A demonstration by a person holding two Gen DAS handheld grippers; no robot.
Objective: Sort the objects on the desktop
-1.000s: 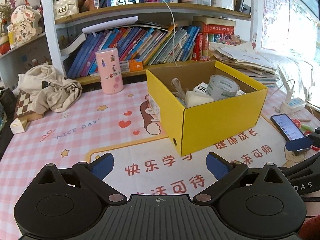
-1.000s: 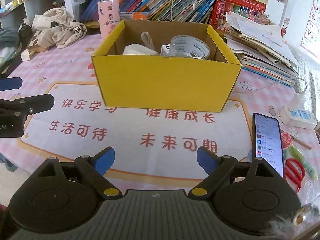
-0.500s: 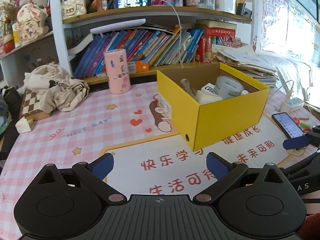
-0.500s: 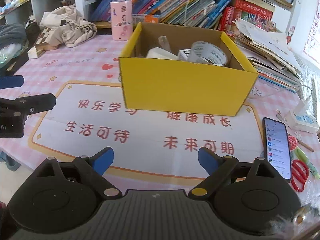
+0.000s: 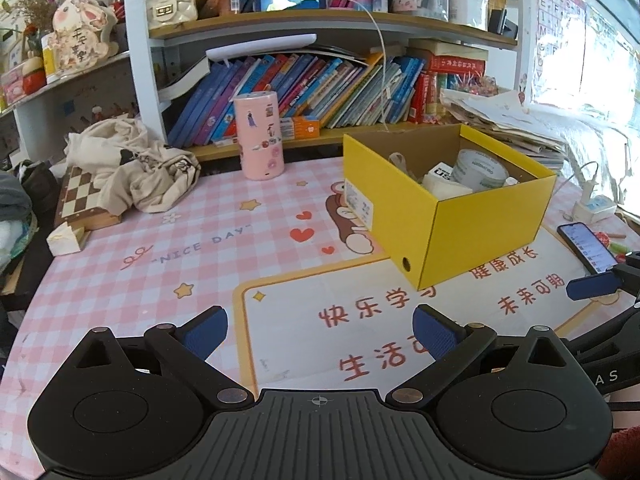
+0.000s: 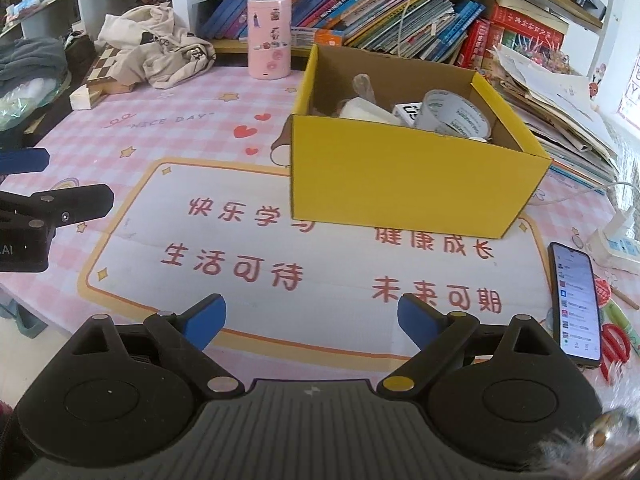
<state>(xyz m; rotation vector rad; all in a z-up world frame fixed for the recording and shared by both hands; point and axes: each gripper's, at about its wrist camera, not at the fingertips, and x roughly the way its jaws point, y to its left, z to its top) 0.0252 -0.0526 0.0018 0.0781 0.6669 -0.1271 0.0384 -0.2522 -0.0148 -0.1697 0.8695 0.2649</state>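
The tabletop (image 6: 168,128), under a pink checked mat with a white panel of red characters, fills both views. On it the yellow box (image 6: 400,184) stands open at about one o'clock from the right hand-held gripper (image 6: 312,318) and at two o'clock from the left hand-held gripper (image 5: 320,330). Inside the box lie a roll of tape (image 6: 456,114), a white block (image 6: 362,110) and what may be a small printed carton (image 6: 408,111), partly hidden. A crumpled cloth (image 5: 132,168) lies over a chessboard (image 5: 80,200) at ten o'clock in the left view. A pink canister (image 5: 260,134) stands behind the box. A phone (image 6: 574,300) lies flat at three o'clock of the right gripper, with red scissors (image 6: 616,344) just beside it. Both grippers hover spread wide and empty.
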